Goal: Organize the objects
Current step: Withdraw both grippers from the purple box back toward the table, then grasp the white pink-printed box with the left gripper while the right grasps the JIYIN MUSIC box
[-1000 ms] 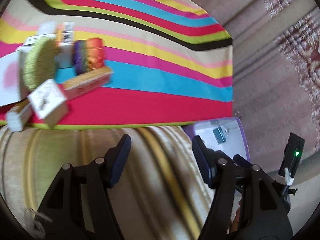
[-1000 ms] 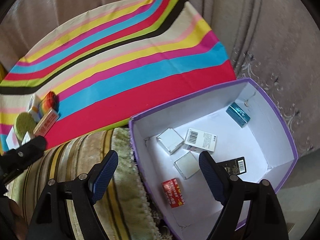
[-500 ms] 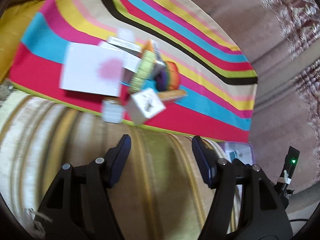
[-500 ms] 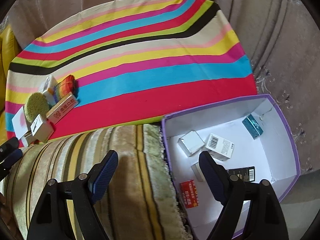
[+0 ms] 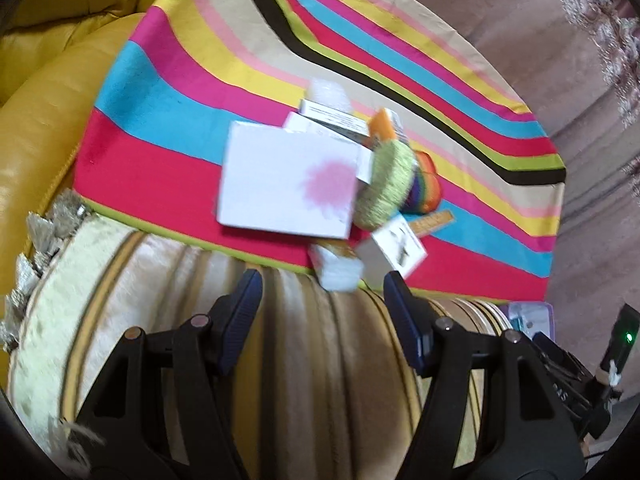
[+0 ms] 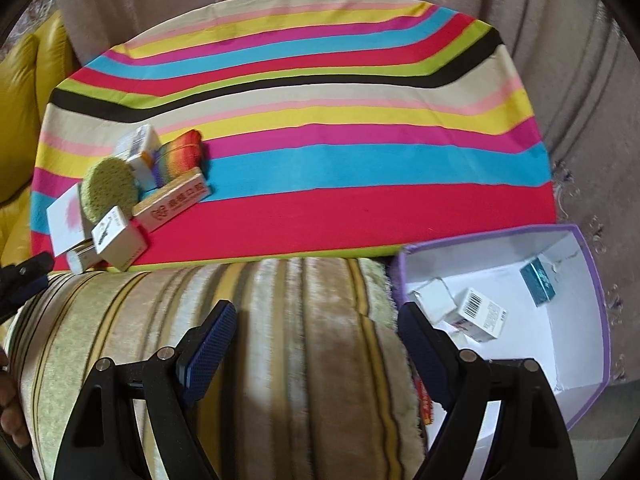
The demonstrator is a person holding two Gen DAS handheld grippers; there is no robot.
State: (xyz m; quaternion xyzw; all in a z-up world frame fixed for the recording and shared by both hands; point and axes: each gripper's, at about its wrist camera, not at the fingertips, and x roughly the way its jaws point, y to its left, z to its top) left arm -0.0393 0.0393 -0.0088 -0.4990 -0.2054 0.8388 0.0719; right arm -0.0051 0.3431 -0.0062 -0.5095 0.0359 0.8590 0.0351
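A heap of small items lies on the striped cloth (image 5: 168, 120): a white box with a pink blot (image 5: 286, 184), a round green pad (image 5: 386, 182), a rainbow pouch (image 6: 182, 156), a wooden block with red print (image 6: 172, 202) and several small cartons (image 6: 116, 238). My left gripper (image 5: 322, 308) hovers open over the cushion just short of the heap, nothing between its fingers. My right gripper (image 6: 316, 344) also stands open and empty above the cushion. A purple-rimmed white box (image 6: 592, 292) at the right holds several small cartons (image 6: 480, 314) and a teal box (image 6: 538, 282).
A beige striped cushion (image 6: 280, 340) with a fringe lies in front of the cloth. A yellow leather seat (image 5: 44, 92) is at the left. Patterned carpet (image 5: 592, 128) surrounds the cloth. The left gripper's tips (image 6: 24, 276) show at the right wrist view's left edge.
Both grippers have swung to the left. The heap has come to the middle of the left wrist view, and the purple box has slid to the right in the right wrist view.
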